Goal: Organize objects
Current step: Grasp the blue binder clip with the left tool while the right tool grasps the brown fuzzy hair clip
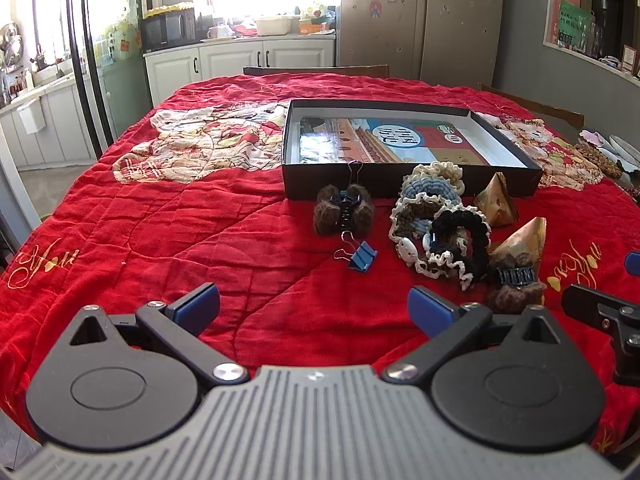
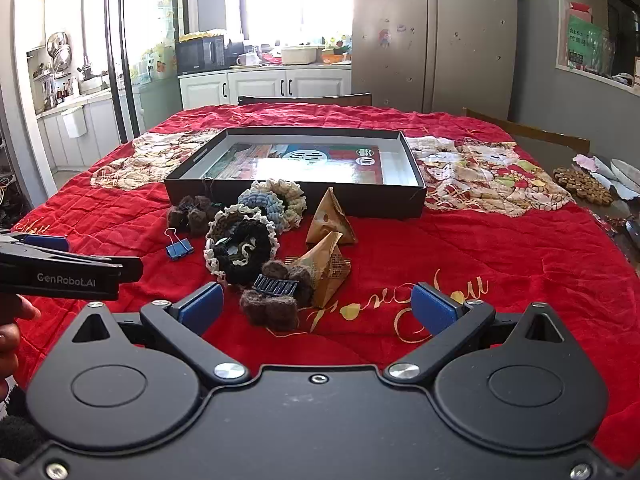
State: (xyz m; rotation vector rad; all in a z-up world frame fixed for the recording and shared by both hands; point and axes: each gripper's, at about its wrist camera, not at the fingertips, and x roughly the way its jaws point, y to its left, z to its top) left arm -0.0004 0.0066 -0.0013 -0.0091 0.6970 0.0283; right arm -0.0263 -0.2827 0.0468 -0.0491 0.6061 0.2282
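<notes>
My left gripper [image 1: 314,306] hangs low over the red quilt [image 1: 160,232], jaws spread as wide as they go, nothing between the blue pads but cloth. My right gripper [image 2: 316,306] is the same: fully open, empty, tilted down at the table.

Nearest the right gripper: a brown fuzzy hair claw [image 2: 276,292] with a dark comb clip, just ahead of its left pad, not touched. Touching it on the far right side, a tan paper pyramid packet [image 2: 328,268]. A second pyramid packet [image 2: 330,218] stands upright just behind.

Left of these, a black crocheted scrunchie with cream edging [image 2: 240,250]; behind it a blue-and-cream scrunchie [image 2: 272,202], the two overlapping. There may be a third scrunchie tangled between them; the pile is too knotted to count for sure.

Blue binder clip [image 1: 360,256] lies alone on the quilt, near the scrunchies. Beyond it, a second brown fuzzy hair claw [image 1: 344,210], with a black binder clip [image 1: 354,176] standing at its far side, against the box.

Farthest: the open black box [image 1: 400,188], shallow, a printed sheet lying flat inside. All loose items sit outside it, along its near wall.

Kitchen cabinets [image 1: 240,60] and a fridge [image 1: 420,20] behind the table.
</notes>
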